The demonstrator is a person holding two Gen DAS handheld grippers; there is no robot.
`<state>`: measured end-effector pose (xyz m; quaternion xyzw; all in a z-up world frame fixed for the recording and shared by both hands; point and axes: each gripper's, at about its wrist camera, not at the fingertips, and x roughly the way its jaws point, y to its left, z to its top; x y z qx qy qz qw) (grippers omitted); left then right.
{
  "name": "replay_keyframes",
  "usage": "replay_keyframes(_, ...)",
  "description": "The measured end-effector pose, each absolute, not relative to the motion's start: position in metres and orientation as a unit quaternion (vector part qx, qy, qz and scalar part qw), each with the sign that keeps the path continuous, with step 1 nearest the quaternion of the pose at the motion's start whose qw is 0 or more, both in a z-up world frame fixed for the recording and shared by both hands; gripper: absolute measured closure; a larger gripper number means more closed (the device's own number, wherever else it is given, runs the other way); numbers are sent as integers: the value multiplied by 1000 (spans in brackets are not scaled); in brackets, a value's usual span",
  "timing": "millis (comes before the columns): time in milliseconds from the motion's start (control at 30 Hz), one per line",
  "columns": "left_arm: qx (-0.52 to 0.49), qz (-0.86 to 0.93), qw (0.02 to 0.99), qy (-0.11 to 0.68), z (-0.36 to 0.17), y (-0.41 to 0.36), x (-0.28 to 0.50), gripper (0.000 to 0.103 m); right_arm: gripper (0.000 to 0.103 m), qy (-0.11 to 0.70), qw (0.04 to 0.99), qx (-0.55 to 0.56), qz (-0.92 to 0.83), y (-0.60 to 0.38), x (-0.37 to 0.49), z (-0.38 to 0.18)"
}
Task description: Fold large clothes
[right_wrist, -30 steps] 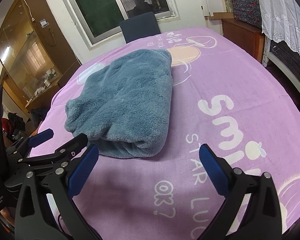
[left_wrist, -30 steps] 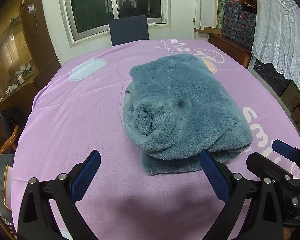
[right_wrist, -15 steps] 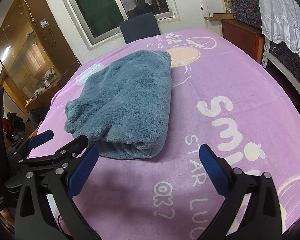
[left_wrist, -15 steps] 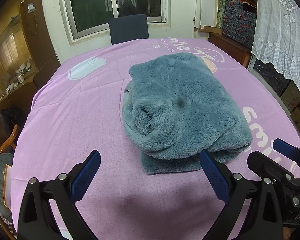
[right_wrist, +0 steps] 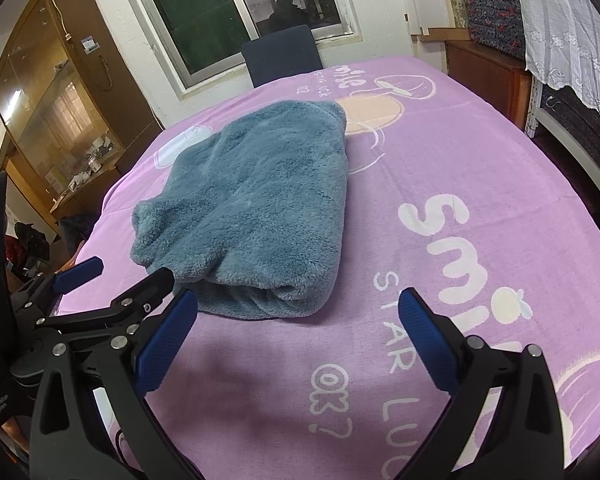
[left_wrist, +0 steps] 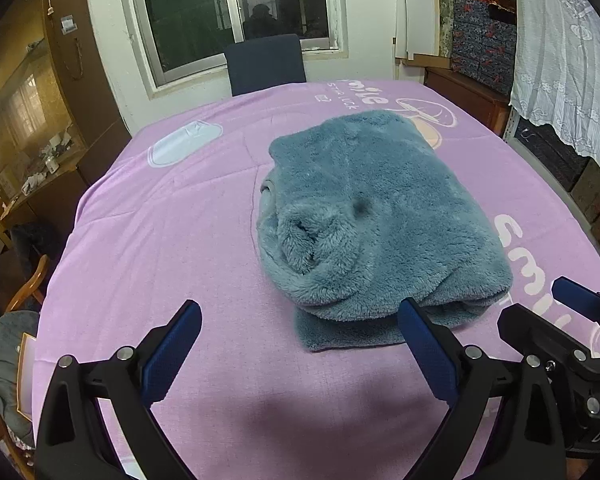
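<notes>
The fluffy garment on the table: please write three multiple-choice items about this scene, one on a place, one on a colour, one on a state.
1. Where does the garment lie?
A. on the purple cloth
B. on the chair
C. on the floor

2. What colour are the fingers of the left hand-held gripper?
A. red
B. blue
C. white

3. How does the right hand-held gripper stand?
A. shut on the garment
B. shut, empty
C. open, empty

Answers: 1 A, it rests folded on the purple cloth; 2 B, both are blue; 3 C, jaws wide apart, nothing between.
</notes>
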<state>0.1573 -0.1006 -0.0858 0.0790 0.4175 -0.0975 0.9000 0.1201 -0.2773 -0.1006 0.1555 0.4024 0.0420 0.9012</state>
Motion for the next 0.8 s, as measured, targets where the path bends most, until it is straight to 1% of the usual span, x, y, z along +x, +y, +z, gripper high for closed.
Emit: replay_keyframes(800,77,-92,905,409,-80,-100,153,3,4,399,903,155,41,-276,120,-99)
